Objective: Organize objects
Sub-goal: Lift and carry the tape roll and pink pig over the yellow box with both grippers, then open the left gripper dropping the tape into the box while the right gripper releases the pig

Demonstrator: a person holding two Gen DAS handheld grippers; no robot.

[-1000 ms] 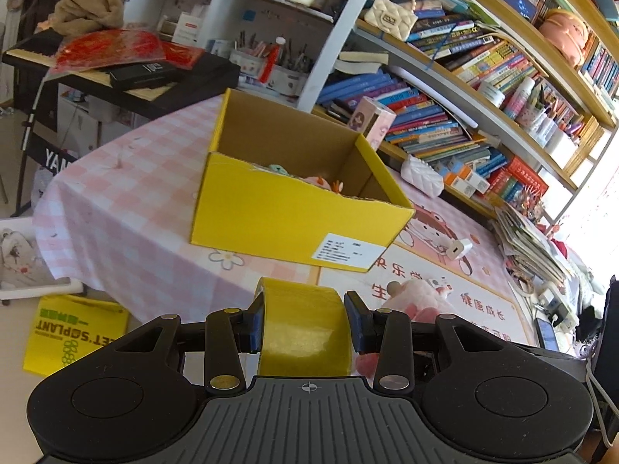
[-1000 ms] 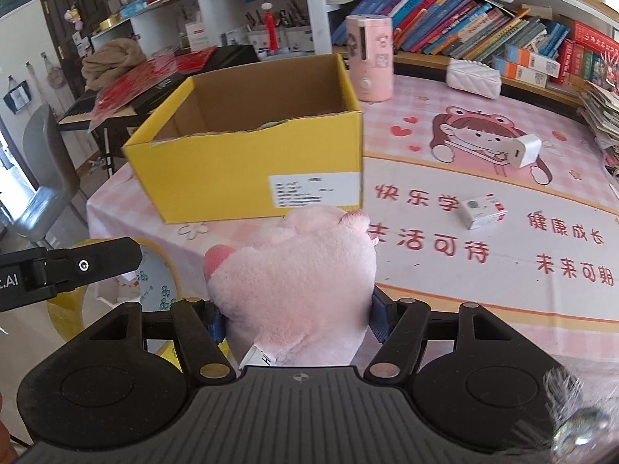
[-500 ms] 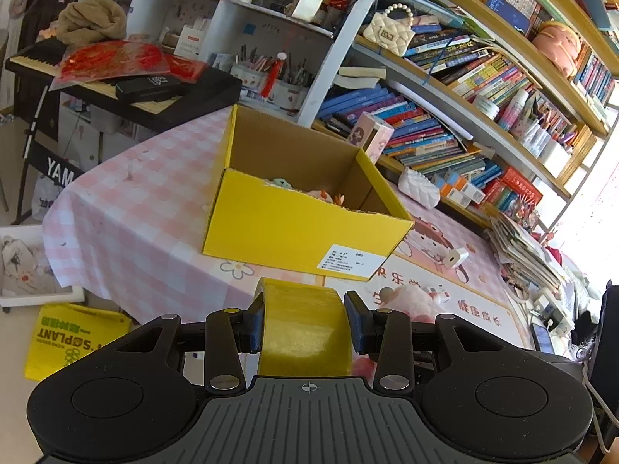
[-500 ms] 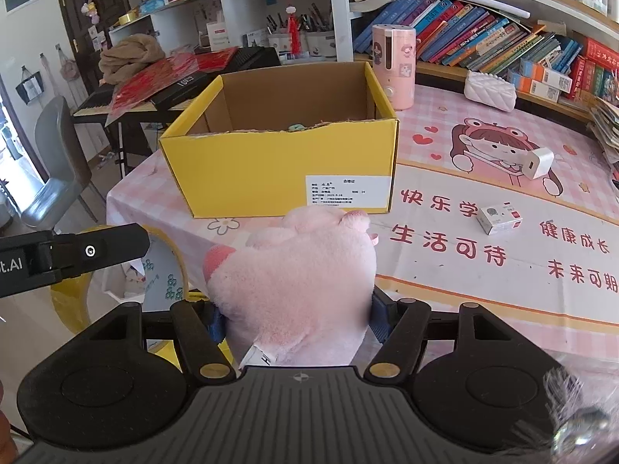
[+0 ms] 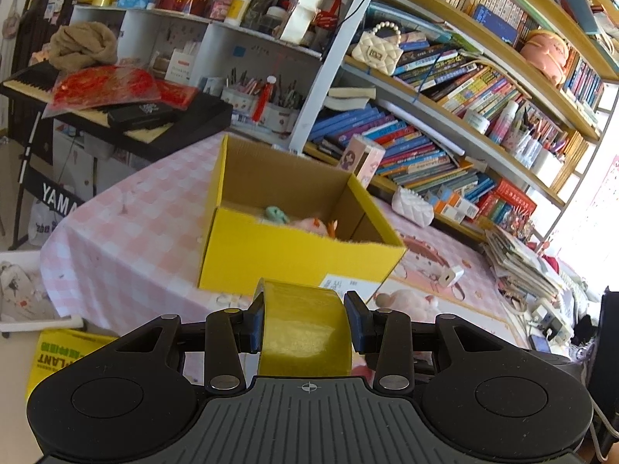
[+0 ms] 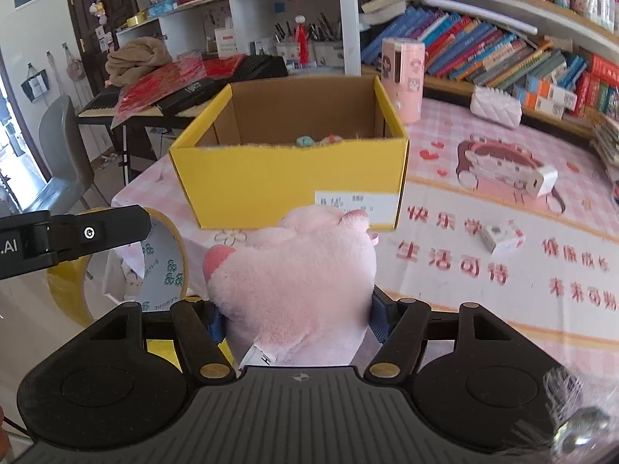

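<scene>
Now, line by line:

Change in view: a second ago the yellow box (image 5: pixel 298 247) filled more of both wrist views and its inside was largely hidden behind the near wall; now it sits smaller and farther up, and more of its inside shows.
Change in grip: none; both grippers hold the same things as before, with the jaws set the same.
Left gripper (image 5: pixel 305 323): jaws drawn close, both pads pressed on the flat sides of a yellow tape roll (image 5: pixel 305 332), which stands on edge between them, off the table.
Right gripper (image 6: pixel 296 319): jaws about half apart, clamped on a pink plush toy (image 6: pixel 298 282) that bulges up above the fingers; a white tag shows at its base.
Tape roll, from the right wrist: it hangs at the left of the plush (image 6: pixel 164 266), its hollow centre facing the camera, with the left gripper's finger across it.
Yellow box: open-topped cardboard, standing on the pink checked tablecloth (image 5: pixel 127 232), a white label on its near wall (image 6: pixel 358 205).
In the box: a small greenish toy (image 5: pixel 275 213) and a pinkish one with orange parts (image 5: pixel 315 226), low against the near wall; what they are I cannot tell.
Table beyond: a white charger block (image 6: pixel 541 181) and a small white box (image 6: pixel 497 234) lie on the printed mat, well apart from the yellow box.
Behind the box: a pink canister (image 6: pixel 404 77) stands upright.
</scene>
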